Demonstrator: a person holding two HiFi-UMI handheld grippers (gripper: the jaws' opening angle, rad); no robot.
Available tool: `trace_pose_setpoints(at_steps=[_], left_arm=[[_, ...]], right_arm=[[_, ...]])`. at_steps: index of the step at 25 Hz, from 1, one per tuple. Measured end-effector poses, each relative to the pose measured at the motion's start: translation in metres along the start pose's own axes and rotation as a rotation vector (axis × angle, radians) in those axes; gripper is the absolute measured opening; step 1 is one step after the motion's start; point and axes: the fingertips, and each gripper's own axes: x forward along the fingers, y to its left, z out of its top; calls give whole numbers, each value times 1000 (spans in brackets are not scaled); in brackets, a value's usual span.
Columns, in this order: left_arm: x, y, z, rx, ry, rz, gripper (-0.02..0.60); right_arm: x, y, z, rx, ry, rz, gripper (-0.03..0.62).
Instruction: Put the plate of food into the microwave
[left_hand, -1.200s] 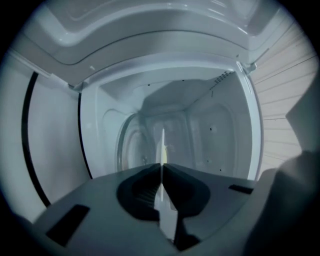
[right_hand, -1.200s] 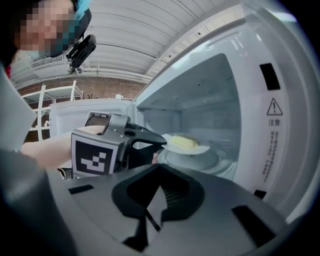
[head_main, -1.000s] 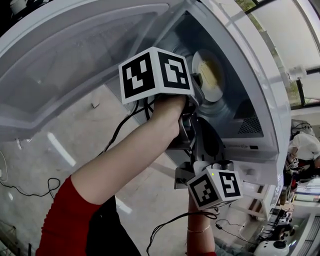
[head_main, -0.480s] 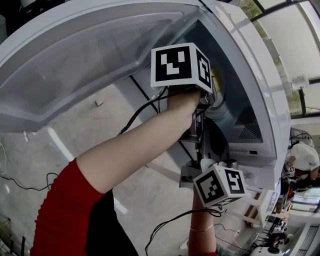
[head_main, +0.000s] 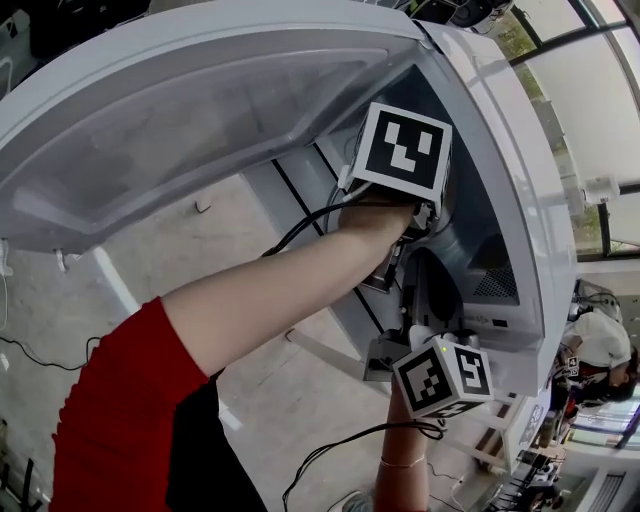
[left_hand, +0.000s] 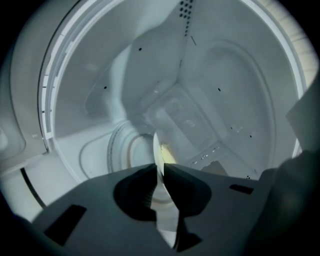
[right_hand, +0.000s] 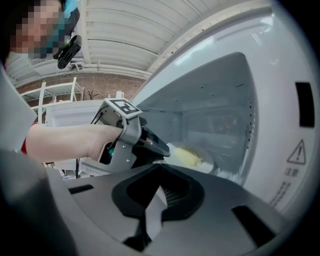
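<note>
Left gripper (left_hand: 161, 169) is reaching into the microwave (right_hand: 215, 100) cavity; its jaws have just been easing apart but are pressing on the rim of the plate of food (right_hand: 196, 159), seen edge-on between them. Plate is sitting low inside, near the cavity floor. Right gripper (right_hand: 159, 190) is hovering outside the opening, jaws together, nothing between.

The left forearm (head_main: 270, 295), bare below a red sleeve (head_main: 120, 400), reached up and forward, with the left hand (head_main: 378, 222) wrapped around the left gripper (left_hand: 159, 167). Its 2 jaws had just been opening, though both tips touched the plate (left_hand: 161, 152) rim between them. The right gripper (right_hand: 159, 189) hung lower, its jaws together and empty.
</note>
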Motion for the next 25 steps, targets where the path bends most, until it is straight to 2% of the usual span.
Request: trace_pose_setpoints(at_steps=[5,19,25], left_arm=[[0,-4,-11,86,57,3,58],[0,-5,-8,306,37,86,82],[1,-3,-8,336,41,100,86]], right_arm=[[4,2,0,-7,4,13,15],[6,3,-3,-10,7,33,14],[5,2,-5,-9,13,29,14]])
